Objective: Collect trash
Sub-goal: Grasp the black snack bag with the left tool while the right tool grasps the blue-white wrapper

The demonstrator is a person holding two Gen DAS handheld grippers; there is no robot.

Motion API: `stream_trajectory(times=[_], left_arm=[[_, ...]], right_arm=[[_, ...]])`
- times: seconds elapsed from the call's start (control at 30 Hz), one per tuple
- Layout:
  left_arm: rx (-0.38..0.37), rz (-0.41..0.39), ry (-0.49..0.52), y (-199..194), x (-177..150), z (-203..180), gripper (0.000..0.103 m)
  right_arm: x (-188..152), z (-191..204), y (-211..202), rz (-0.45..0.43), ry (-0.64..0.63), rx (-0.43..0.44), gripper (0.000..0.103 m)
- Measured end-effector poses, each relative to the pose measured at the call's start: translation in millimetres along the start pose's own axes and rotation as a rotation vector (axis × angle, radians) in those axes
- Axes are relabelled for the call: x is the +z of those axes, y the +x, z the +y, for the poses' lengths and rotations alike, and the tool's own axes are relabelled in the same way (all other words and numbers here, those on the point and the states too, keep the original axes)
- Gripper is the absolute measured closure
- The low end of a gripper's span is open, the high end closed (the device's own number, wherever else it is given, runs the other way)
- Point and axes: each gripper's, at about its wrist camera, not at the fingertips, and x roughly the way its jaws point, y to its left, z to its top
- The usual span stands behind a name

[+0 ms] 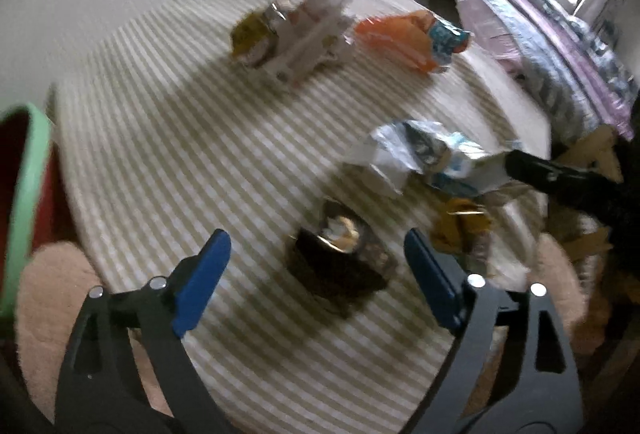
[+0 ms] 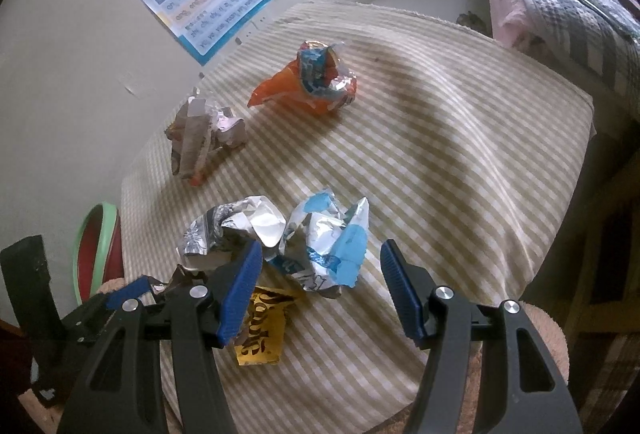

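Striped cloth [image 2: 440, 154]: six crumpled wrappers; left gripper [image 1: 316, 254] spread, right gripper [image 2: 320, 266] spread, both empty.

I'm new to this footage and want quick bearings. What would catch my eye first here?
Crumpled wrappers scattered over the striped cloth: a bright orange packet at the far side and a blue-and-white foil wrapper lying just ahead of the open right gripper. In the left wrist view, a dark wrapper lies between the wide-open left gripper's blue fingers.
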Motion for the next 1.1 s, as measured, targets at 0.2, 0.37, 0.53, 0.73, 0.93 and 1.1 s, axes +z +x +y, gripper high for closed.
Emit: stream_trajectory(times=[0.2,0.37,0.53,0.73,0.93,1.1], left_arm=[[0.035,-0.007,0.067,5,-2,-7,0.011],[0.078,0.014,0.114,10,-3,-12,0.011],[0.031,0.038,0.088,16,-2,-11,0.016],[-0.041,0.056,0.075,18,-1,-12,0.034],[-0.082,0.031,0.096,6,-2,-18,0.061],[-0.090,-0.032,0.018,-17,9,1,0.061]], right_arm=[[-1,-1,1,0.003,0.002,0.002,0.043],[-1,-2,3,0.016,0.006,0.002,0.043],[2,-2,10,0.033,0.012,0.014,0.043],[6,-6,26,0.065,0.043,0.026,0.044],[5,1,17,0.028,0.018,0.037,0.079],[10,13,-14,-0.077,-0.017,0.029,0.079]])
